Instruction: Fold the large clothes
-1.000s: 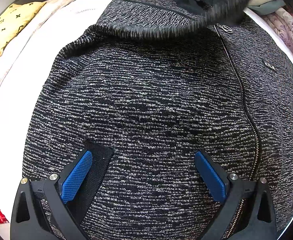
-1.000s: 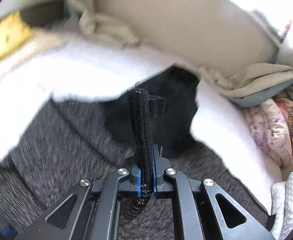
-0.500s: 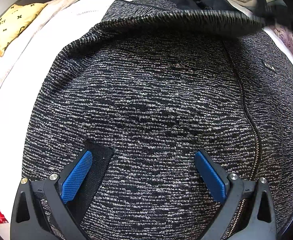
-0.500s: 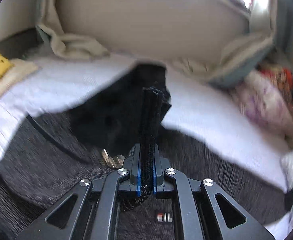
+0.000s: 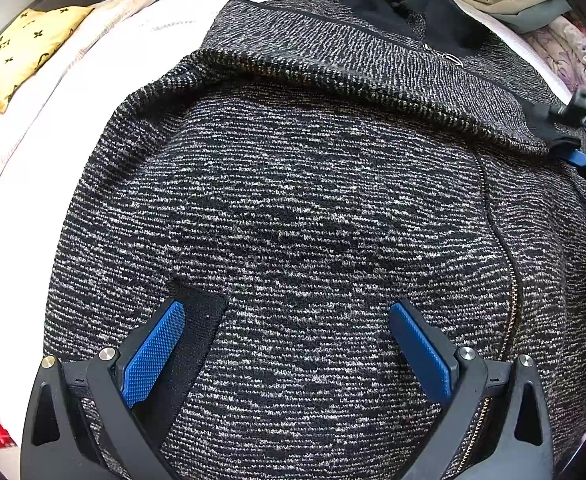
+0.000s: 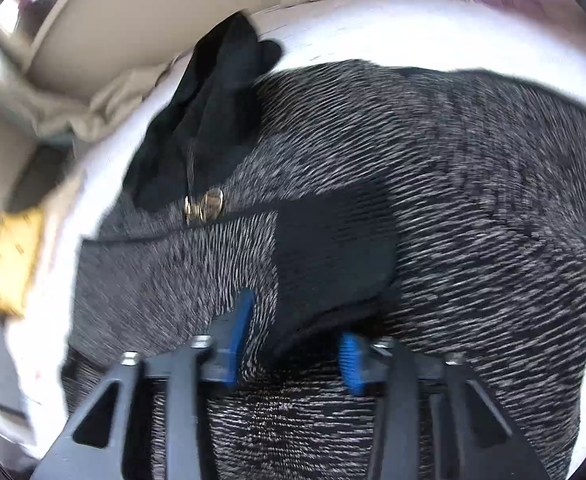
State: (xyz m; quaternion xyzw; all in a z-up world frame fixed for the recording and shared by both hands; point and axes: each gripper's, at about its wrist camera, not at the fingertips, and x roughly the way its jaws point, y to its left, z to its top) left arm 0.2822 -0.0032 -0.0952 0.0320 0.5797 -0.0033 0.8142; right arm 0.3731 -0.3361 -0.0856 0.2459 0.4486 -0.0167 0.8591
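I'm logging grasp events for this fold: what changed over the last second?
The right gripper carried the sleeve cuff across the knit jacket, laid it down and opened, letting go. The left gripper stayed open over the jacket.

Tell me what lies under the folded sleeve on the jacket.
The sleeve lies across the knit jacket chest, its black cuff between the open right hand-held gripper fingers. It hides part of the zipper.
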